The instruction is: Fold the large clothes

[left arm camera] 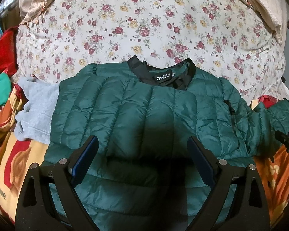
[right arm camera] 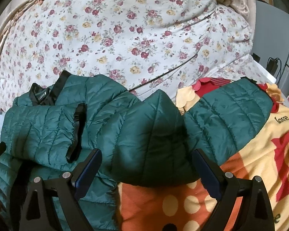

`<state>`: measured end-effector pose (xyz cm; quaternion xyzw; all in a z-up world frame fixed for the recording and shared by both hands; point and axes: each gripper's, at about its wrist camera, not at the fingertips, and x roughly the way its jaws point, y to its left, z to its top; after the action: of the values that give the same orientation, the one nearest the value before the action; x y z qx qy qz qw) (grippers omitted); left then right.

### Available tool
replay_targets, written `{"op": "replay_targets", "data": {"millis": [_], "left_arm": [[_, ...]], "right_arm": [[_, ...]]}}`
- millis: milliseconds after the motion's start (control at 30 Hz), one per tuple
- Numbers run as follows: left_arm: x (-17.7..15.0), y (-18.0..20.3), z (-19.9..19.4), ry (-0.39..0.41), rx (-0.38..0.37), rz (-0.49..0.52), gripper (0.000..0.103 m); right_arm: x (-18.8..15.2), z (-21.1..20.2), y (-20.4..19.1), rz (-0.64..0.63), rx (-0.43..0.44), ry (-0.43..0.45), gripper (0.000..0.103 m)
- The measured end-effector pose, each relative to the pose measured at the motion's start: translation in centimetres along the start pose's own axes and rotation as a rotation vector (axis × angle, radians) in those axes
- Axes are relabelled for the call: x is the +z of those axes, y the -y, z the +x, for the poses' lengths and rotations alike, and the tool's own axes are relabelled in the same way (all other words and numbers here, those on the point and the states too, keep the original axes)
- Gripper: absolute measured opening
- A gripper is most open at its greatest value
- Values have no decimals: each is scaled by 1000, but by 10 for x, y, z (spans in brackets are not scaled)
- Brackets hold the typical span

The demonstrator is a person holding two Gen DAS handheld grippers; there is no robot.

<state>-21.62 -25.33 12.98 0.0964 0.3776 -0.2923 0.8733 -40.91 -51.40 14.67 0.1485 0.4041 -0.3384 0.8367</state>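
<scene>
The lower hem of the dark green quilted puffer jacket is being hidden behind the left gripper and cut off at the frame bottom. The neck label is being read only partly, approx. "GHOLY". In the right wrist view the jacket's far shoulder is being cropped at the frame's left edge, and part of the sleeve cuff is being lost in folds. The jacket is being kept flat, collar away from the cameras, on a cartoon-print orange and yellow blanket, w/ a floral quilt behind its collar and a grey fleece garment half under its shoulder. The left gripper is being held tilted down over the jacket's lower front, jaws spread, nothing pinched. The right gripper is being held tilted down above the sleeve's bend, jaws spread wide, pads apart from the fabric.
</scene>
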Motion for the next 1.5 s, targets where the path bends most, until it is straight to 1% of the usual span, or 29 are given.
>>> {"op": "replay_targets", "data": {"millis": [233,533,667,800,1000,1067,1200,1233,1267,1300,1333,1367,1400,1433,1467,1500], "left_arm": [[0,4,7,-18,-1,-6,93],[2,5,11,-28,-3,-25,93],[1,6,14,-31,-3,-22,93],[5,4,18,-27,4,-22,93],[12,-10,28,-39,12,-68,93],[12,-13,31,-49,15,-74,93],[10,-13,38,-64,24,-62,93],[10,-13,39,-69,28,-56,93],[10,-13,41,-73,32,-49,93],[10,-14,42,-77,34,-45,93],[10,-14,42,-80,34,-44,93],[10,-16,42,-82,33,-42,93],[10,-17,41,-82,32,-42,93],[10,-18,40,-81,30,-42,93],[11,-20,39,-77,28,-40,93],[11,-23,36,-72,26,-38,93]], "right_arm": [[4,-4,16,-9,-48,20,94],[10,0,50,10,-102,19,94],[14,12,79,69,-122,3,93],[21,23,115,124,-192,4,93],[32,35,167,241,-262,18,93],[39,43,182,277,-269,11,94],[50,62,199,310,-272,-12,93],[52,67,203,321,-263,-16,92],[52,70,207,332,-253,-17,88],[51,72,211,351,-239,-13,72],[50,71,214,369,-237,0,53],[49,67,215,376,-226,17,42],[49,65,215,385,-197,23,28],[49,61,217,405,-142,24,22],[49,55,216,416,-101,28,21],[49,50,214,413,-82,33,20]]}}
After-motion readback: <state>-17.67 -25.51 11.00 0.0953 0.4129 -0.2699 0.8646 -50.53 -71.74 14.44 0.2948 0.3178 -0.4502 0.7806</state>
